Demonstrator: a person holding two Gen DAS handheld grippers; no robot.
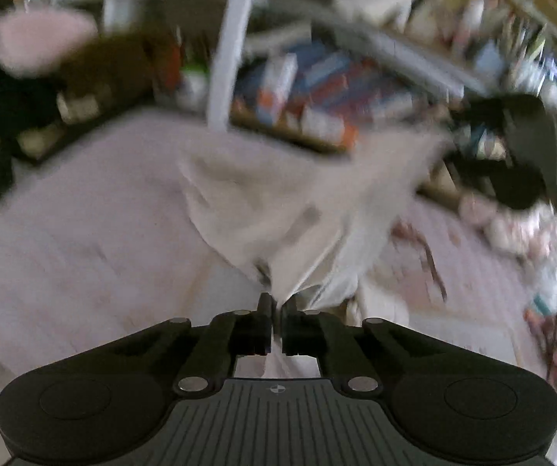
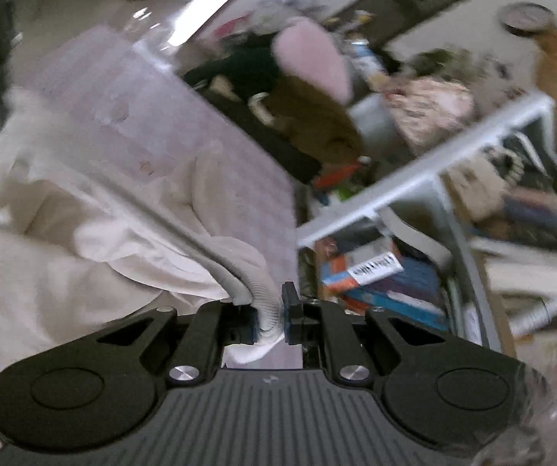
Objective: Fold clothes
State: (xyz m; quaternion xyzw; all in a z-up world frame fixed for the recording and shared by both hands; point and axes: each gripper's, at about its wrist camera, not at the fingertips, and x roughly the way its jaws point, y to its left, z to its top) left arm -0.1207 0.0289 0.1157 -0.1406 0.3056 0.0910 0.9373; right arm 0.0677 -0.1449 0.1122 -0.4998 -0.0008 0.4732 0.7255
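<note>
A cream-white garment (image 1: pixel 278 213) hangs bunched above the pale pink bed cover (image 1: pixel 76 233). My left gripper (image 1: pixel 276 310) is shut on a pinch of its cloth at the bottom middle of the left wrist view. From there the fabric stretches up and right toward the other gripper (image 1: pixel 511 155), a dark blurred shape. In the right wrist view my right gripper (image 2: pixel 274 310) is shut on the garment's ribbed grey-white edge (image 2: pixel 262 295), and the rest of the garment (image 2: pixel 84 233) trails away to the left over the pink cover (image 2: pixel 142 116). Both views are motion-blurred.
A white metal frame (image 2: pixel 414 186) stands beside the bed, with boxes and books (image 2: pixel 379 275) stacked below it. A heap of pink, brown and dark clothes (image 2: pixel 305 89) lies beyond the bed's far edge. Cluttered shelves (image 1: pixel 491 39) fill the background.
</note>
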